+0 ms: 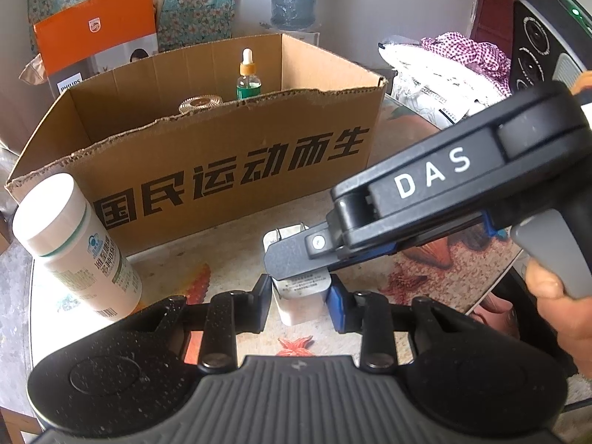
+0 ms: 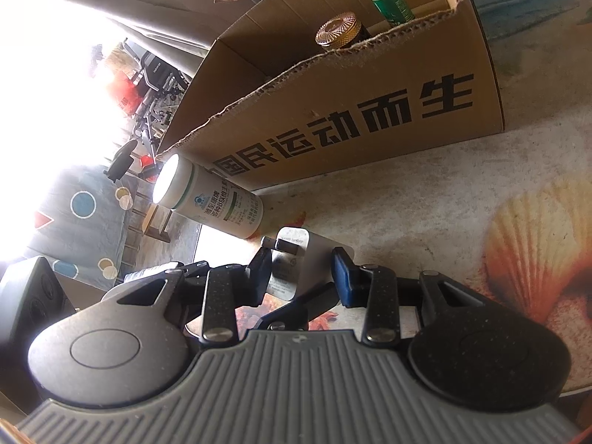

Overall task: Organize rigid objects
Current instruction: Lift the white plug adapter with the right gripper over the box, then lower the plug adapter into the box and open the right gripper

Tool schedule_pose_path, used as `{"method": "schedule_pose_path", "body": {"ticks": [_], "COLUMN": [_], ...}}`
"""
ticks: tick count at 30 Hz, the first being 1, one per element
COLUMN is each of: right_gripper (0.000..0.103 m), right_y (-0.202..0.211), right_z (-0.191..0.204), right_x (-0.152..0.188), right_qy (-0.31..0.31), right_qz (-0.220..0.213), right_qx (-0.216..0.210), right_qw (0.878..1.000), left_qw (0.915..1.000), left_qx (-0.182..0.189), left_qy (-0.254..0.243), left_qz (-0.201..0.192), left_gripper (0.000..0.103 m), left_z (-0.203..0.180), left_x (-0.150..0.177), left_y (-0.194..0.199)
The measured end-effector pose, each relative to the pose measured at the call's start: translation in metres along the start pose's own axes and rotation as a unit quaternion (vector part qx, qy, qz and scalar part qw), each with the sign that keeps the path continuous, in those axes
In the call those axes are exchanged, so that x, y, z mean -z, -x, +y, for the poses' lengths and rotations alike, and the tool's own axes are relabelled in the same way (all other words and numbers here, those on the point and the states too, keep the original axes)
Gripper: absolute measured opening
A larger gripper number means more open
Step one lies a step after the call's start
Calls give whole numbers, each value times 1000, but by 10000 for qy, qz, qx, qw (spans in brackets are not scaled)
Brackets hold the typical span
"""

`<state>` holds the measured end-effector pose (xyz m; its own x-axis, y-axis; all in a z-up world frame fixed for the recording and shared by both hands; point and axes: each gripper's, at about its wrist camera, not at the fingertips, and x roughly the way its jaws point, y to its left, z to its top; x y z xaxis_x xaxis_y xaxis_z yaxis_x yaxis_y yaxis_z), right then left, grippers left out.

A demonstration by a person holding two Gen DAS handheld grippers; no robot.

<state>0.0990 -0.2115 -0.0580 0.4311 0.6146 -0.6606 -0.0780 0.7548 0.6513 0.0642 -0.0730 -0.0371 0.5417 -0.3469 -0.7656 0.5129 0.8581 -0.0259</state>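
Charger (image 1: 301,292) clamped from two sides, left gripper (image 1: 300,305) and right gripper (image 2: 302,275) jaws both grasping it, low on desk (image 2: 425,199) before cardboard box (image 1: 229,170); best lifted level, clear over box rim.

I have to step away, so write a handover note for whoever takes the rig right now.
Left gripper: shut on the white charger, low over the table.
Right gripper: shut on the same charger, crossing from the right.
Cardboard box already holds the dropper bottle and gold-capped jar.
White pill bottle stands outside the box's front left corner.
Left to do: box the charger and, likely, the pill bottle.
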Motion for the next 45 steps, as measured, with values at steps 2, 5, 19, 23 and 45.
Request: {"method": "schedule_pose_path", "body": {"ticks": [2, 5, 19, 23, 45], "right_gripper": [35, 35, 35, 35, 36], "right_y": [2, 9, 68, 70, -83], "right_z": [1, 9, 71, 83, 23], "right_x": [0, -1, -52, -84, -220], "right_qy": [25, 122, 1204, 1457, 970], "right_qz": [-28, -123, -978, -1063, 1086], "right_qx": [-9, -24, -235, -258, 273], "right_qw": [10000, 9998, 9876, 9833, 9890], "left_qw": [10000, 9997, 9921, 9909, 9779], "left_qx": [-8, -71, -322, -424, -446], "left_qy": [29, -9, 99, 274, 1871], "left_qz": [-58, -240, -1208, -1250, 815], "left_gripper": [33, 33, 32, 32, 32], "left_z": [0, -2, 14, 26, 110], "left_x": [-3, -8, -82, -111, -158], "left_y": [5, 16, 67, 62, -95]}}
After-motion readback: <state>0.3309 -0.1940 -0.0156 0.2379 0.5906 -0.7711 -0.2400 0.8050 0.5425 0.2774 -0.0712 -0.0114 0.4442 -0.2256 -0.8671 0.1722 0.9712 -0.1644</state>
